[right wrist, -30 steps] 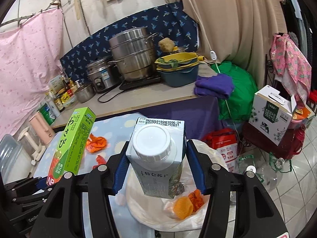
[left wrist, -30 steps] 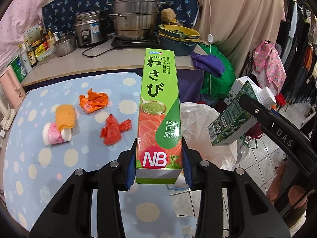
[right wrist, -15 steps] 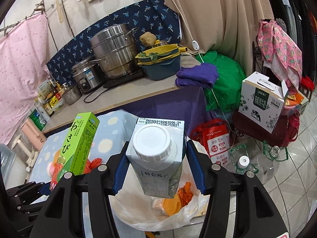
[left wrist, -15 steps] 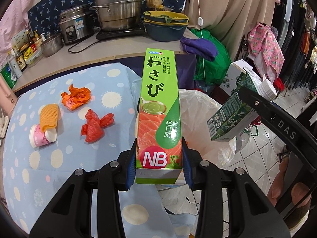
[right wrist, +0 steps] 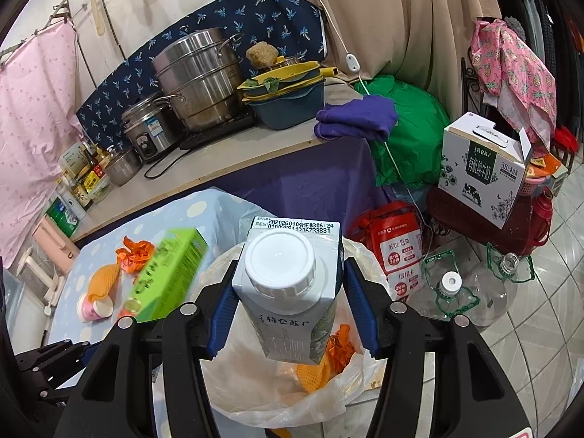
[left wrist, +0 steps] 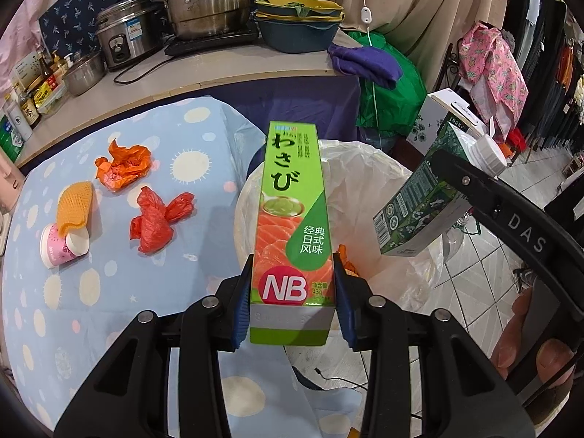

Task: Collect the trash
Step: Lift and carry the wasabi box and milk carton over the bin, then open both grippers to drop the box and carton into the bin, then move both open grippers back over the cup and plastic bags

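The left gripper (left wrist: pixel 292 301), black plastic with ridged blue pads, is clamped on the base of a long, narrow green cardboard box (left wrist: pixel 292 219) printed with salmon slices and wasabi. The box sticks forward over the rim of a bin lined with a thin, crinkled white plastic bag (left wrist: pixel 365 182).

The right gripper (right wrist: pixel 286 310), of the same build, squeezes a squat milk carton (right wrist: pixel 292 292) with a white ribbed screw cap and dark green floral sides. The carton hangs cap-up above the bag's open mouth. Inside the bag lie a crumpled orange foil wrapper (right wrist: pixel 339 346) and a piece of orange foam netting (right wrist: pixel 310 376).

Beside the bin stands a table under a soft pale-blue cloth with cream dots (left wrist: pixel 109 292). On it rest a crumpled orange wrapper (left wrist: pixel 122 164), a scrunched red plastic bag (left wrist: pixel 157 219), an orange foam net sleeve (left wrist: pixel 75 204) and a small pink paper cup (left wrist: pixel 60 246) lying on its side, the sleeve draped against the cup.

Behind, on a counter, are stacked steel pots (right wrist: pixel 200 80) and a blue basin (right wrist: pixel 288 106) holding yellow dishes.
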`<state>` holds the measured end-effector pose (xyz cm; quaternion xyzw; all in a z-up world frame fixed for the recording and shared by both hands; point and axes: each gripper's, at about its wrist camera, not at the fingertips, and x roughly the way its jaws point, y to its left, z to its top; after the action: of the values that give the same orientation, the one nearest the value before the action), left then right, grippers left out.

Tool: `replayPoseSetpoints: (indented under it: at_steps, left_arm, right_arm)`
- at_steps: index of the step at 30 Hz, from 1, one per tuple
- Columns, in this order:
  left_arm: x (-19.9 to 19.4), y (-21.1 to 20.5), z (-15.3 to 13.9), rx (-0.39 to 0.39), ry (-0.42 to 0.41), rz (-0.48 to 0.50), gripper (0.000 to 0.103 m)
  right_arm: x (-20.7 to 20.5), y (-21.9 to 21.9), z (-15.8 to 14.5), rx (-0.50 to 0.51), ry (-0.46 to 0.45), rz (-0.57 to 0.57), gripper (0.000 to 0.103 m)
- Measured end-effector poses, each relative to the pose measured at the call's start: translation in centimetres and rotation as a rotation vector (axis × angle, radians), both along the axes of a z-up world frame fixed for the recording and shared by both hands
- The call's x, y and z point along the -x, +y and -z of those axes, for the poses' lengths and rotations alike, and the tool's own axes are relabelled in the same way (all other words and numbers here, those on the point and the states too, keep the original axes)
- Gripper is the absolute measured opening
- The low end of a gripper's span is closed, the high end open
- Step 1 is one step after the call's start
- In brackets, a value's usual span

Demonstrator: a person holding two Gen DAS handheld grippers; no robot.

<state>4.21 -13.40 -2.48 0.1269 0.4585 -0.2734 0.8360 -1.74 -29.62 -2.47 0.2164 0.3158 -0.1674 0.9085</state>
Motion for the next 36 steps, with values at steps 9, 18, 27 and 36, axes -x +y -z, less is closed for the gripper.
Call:
replayPoseSetpoints:
  at_steps: [9,18,27,36]
  left_arm:
    - [-0.3,-0.2,0.1,0.004,-0.007,-0.011,0.045]
    - [-0.3,0.1,-0.5,0.013,-0.028,-0.027,0.056]
    - [-0.6,1.0,-0.9,0.029,-0.027,-0.043,0.056]
    - [-1.2,3.1,-1.5,0.056,-0.024,-0.084,0.056]
  right_arm:
    - [-0.2,-0.3,-0.2,0.002,-0.013,0.012,0.056]
    - [-0.1,0.2,-0.8,0.021,-0.027,0.007,0.061]
    - [-0.3,1.0,-1.3,0.03,-0.029,-0.004,0.061]
    - [-0.8,2.3,-1.9,0.046,-0.029,-0.028,0.061]
